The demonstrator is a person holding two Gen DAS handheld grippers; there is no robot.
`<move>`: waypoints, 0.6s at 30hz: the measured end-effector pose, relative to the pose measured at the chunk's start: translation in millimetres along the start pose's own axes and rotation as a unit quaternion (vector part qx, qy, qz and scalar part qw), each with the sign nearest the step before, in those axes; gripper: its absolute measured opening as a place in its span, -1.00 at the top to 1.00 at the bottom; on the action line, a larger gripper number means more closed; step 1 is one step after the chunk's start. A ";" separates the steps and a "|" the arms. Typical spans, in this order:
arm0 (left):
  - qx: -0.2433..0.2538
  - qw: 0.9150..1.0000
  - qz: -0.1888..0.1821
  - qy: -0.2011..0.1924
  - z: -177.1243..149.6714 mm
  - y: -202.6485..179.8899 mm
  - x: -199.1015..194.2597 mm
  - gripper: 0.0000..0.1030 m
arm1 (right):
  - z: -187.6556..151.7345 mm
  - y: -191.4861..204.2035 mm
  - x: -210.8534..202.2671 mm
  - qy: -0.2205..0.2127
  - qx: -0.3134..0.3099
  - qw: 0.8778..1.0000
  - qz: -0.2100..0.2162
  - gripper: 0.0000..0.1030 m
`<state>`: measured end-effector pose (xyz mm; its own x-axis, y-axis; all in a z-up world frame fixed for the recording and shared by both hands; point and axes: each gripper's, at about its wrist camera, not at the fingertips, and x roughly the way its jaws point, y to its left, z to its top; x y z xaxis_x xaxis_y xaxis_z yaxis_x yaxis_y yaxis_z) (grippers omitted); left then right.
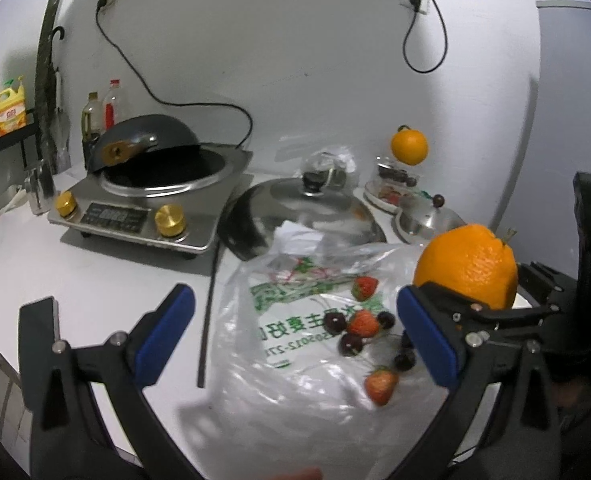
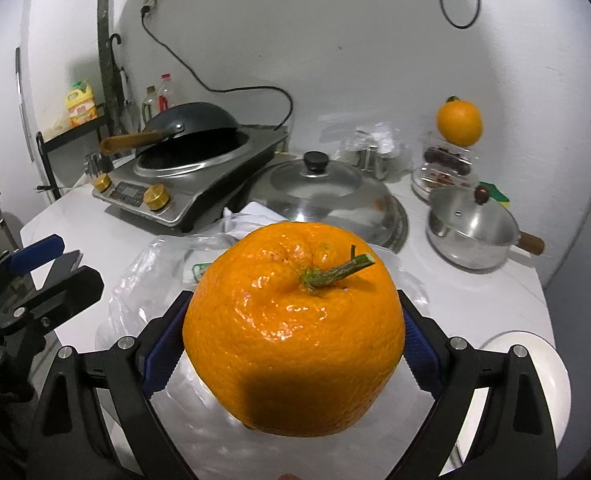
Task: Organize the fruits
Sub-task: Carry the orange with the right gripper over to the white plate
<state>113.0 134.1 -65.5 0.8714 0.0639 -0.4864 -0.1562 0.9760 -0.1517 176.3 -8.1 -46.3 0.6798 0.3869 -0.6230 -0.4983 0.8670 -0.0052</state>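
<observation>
A big orange (image 2: 295, 328) with a green stalk fills the right wrist view, and my right gripper (image 2: 293, 344) is shut on its sides above the plastic bag (image 2: 155, 280). The left wrist view has this orange (image 1: 467, 264) at the right edge. My left gripper (image 1: 295, 332) stands open and holds nothing, hovering over the clear printed bag (image 1: 295, 400). Three strawberries (image 1: 363, 324) and several dark cherries (image 1: 349, 344) lie on that bag. A second orange (image 1: 409, 146) tops a clear tiered container (image 1: 393, 184) of fruit at the back right.
An induction cooker (image 1: 143, 208) with a tilted wok (image 1: 147, 140) stands at the back left. A large steel lid (image 1: 307, 208) and a small lidded pot (image 2: 471, 228) sit mid-counter. A white plate (image 2: 535, 380) lies at the near right. A dark stick (image 1: 209, 312) rests beside the bag.
</observation>
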 end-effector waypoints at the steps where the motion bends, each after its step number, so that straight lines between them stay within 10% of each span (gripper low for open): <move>1: 0.002 1.000 -0.002 0.000 0.0 -4.6 -1.1 -0.98 | -1.8 -5.0 -3.4 -0.001 0.003 1.000 -0.003 -0.85; 18: 0.034 0.999 -0.029 0.023 -7.1 -79.2 16.1 -0.98 | -26.7 -87.1 -34.6 -0.005 0.048 0.998 -0.044 -0.85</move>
<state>136.1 56.4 -67.4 0.8552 -0.0004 -0.5182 -0.0741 0.9896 -0.1231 181.9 -105.4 -45.2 0.7248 0.3103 -0.6151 -0.3824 0.9239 0.0154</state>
